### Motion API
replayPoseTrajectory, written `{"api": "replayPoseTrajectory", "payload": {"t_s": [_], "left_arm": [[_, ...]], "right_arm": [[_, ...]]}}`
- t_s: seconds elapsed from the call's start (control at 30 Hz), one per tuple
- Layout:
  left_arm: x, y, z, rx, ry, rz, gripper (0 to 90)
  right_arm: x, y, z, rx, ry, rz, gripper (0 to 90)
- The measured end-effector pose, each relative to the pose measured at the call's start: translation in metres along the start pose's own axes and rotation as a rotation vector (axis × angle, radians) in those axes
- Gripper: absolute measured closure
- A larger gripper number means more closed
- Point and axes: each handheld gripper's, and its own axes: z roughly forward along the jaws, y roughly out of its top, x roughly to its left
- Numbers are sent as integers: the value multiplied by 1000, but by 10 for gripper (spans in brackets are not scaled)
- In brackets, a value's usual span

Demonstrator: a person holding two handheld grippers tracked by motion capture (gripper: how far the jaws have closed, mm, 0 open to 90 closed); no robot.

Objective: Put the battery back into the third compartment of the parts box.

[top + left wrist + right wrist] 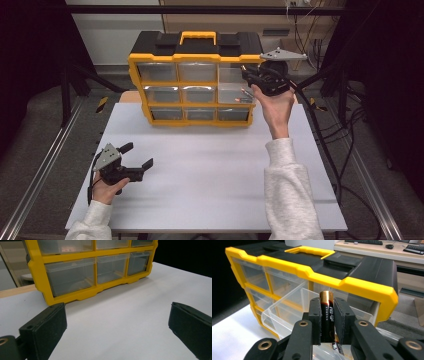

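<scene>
A yellow and black organizer [195,55] with clear drawers stands at the back of the white table [210,170]. My right gripper [248,80] is at its right column and is shut on a black and gold battery [326,296], held upright between the pads [315,315]. The battery hangs over a pulled-out clear drawer [284,312], in which another battery [338,348] lies. My left gripper [137,155] rests low at the table's front left, its jaws wide open with nothing between them; the left gripper [117,327] faces the organizer's bottom row [110,267].
Metal rails run along both sides of the table. A desk with a keyboard [364,242] stands behind the organizer. Cables hang at the back right [305,30]. A bare white surface lies between the two hands.
</scene>
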Motion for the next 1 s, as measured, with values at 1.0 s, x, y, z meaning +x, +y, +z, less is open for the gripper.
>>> {"api": "replayPoseTrajectory", "payload": {"t_s": [1.0], "left_arm": [[1, 1, -1, -4, 2, -1, 14]], "right_arm": [[-4, -5, -22, -40, 5, -33, 441]]}}
